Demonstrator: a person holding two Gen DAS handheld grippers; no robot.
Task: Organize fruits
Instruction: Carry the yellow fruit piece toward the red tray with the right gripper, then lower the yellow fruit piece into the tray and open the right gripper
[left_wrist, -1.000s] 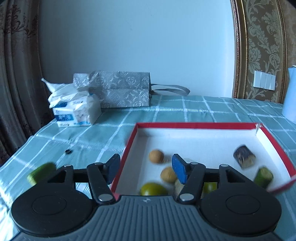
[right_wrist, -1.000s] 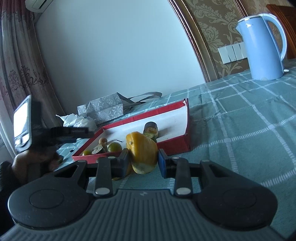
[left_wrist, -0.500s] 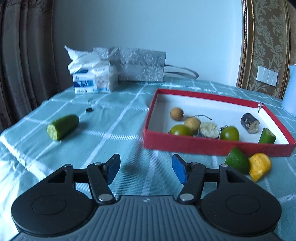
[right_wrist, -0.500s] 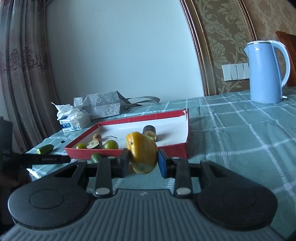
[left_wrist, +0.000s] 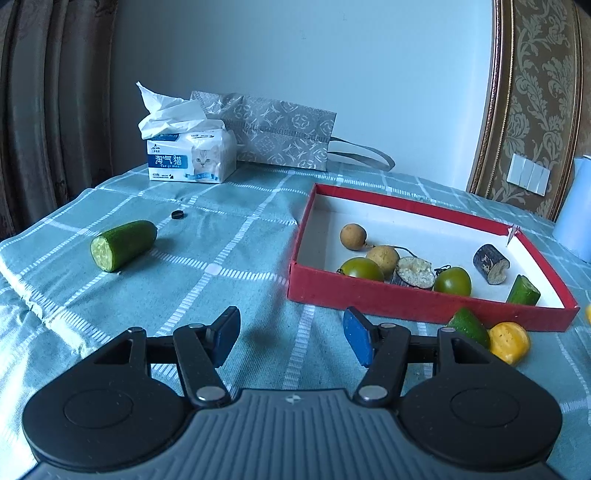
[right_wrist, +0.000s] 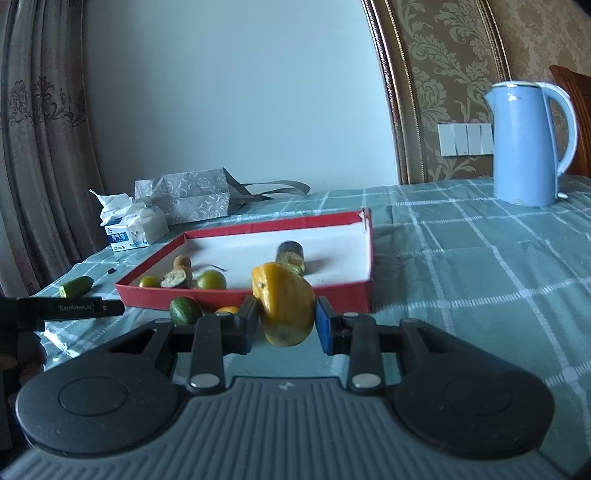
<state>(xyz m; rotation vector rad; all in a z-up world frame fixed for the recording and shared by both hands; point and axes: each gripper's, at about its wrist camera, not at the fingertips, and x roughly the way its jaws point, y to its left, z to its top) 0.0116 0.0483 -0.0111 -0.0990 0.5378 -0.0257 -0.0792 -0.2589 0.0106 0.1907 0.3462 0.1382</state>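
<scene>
Held clear of the desk in the right claw (right_wrist: 285, 320): a yellow-orange chunk of fruit with a blunt lower end (right_wrist: 284, 309), pinched between the two pads, the blue one (right_wrist: 325, 326) against its right flank; just beyond it, a shallow red cardboard tray with a white inside (right_wrist: 364, 258), sitting on the desk under a teal checked cloth (right_wrist: 480, 266). Inside the tray: two round tan fruits (left_wrist: 353, 236) near the left wall; two round green fruits (left_wrist: 453, 280) along the near wall with a dark-skinned cut piece showing pale flesh (left_wrist: 413, 272) between them; a dark stubby cylinder (left_wrist: 490, 258) and a short green cut stick (left_wrist: 523, 291) toward the right end. Outside the near wall, touching each other: a green wedge (left_wrist: 468, 325) and a small yellow lump (left_wrist: 509, 341). Well apart to the left on the cloth: a green cucumber half (left_wrist: 123, 244) with its cut face turned forward; a small black ring (left_wrist: 177, 214) just behind it. Left claw (left_wrist: 291, 336) partly spread over bare cloth, nothing between its pads. Farther back: a white and blue tissue pack (left_wrist: 192, 158); a grey patterned gift bag lying flat (left_wrist: 280, 134). Off to the right, a pale blue electric kettle (right_wrist: 528, 144) standing upright.
</scene>
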